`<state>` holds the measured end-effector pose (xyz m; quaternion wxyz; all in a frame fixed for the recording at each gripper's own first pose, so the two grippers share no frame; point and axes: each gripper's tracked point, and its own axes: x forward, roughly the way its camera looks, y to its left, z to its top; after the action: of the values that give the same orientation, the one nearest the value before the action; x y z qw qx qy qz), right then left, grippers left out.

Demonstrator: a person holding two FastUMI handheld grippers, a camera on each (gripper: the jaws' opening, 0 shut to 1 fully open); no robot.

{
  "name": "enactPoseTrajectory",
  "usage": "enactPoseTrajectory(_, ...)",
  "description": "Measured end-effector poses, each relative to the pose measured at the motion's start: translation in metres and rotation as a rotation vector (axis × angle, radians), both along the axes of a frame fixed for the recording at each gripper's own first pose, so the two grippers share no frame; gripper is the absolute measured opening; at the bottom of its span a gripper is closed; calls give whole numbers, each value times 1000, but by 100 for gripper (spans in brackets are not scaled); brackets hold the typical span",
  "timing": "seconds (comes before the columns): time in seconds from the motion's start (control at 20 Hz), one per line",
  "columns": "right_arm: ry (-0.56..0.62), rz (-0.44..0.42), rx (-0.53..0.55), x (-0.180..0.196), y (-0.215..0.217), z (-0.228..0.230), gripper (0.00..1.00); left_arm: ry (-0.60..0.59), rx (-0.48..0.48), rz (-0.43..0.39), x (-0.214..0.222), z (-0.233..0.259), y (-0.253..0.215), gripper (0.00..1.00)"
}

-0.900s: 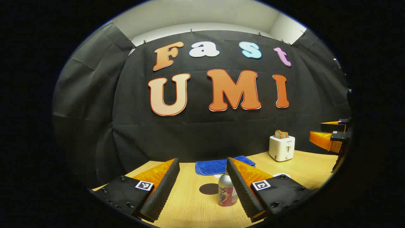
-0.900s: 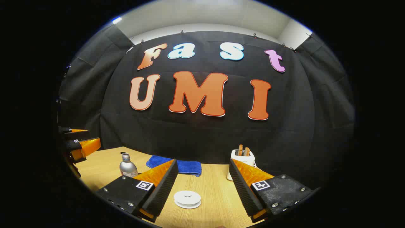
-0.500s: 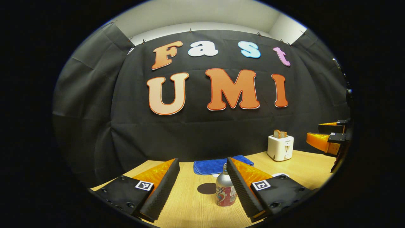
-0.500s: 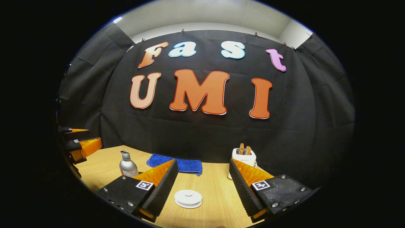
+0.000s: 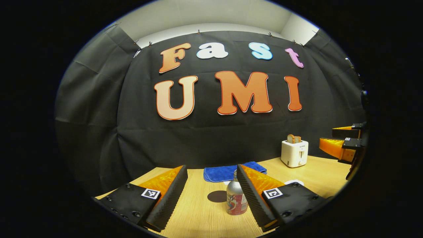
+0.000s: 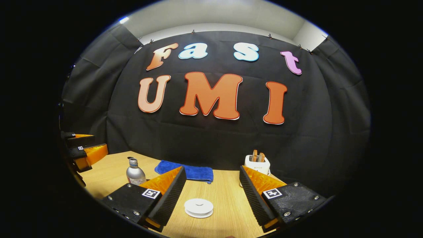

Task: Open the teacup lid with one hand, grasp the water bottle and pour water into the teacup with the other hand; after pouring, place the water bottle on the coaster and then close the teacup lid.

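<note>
Both grippers gape, left point(image 5: 211, 195) near bottle point(image 5: 236, 198), right point(image 6: 211, 195) over lid point(image 6: 198, 207); off-centre closing could topple the bottle.

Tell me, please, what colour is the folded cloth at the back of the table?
Blue. The cloth shows best in the right gripper view.

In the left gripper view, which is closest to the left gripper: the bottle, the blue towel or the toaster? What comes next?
1. Water bottle, right by the left gripper's right finger.
2. Blue towel, behind it, mid-table.
3. Toaster, far right, by the wall.
</note>
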<state>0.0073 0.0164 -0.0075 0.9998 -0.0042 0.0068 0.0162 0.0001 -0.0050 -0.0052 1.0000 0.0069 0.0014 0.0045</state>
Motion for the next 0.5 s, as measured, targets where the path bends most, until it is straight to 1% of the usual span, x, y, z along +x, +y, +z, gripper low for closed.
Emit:
enactPoseTrajectory(0.15, 17, 16, -16, 10, 7, -17, 95, 1, 11, 4, -2, -1, 1, 97)
enactPoseTrajectory(0.5, 155, 73, -51, 36, 25, -82, 94, 4, 37, 7, -5, -6, -1, 97)
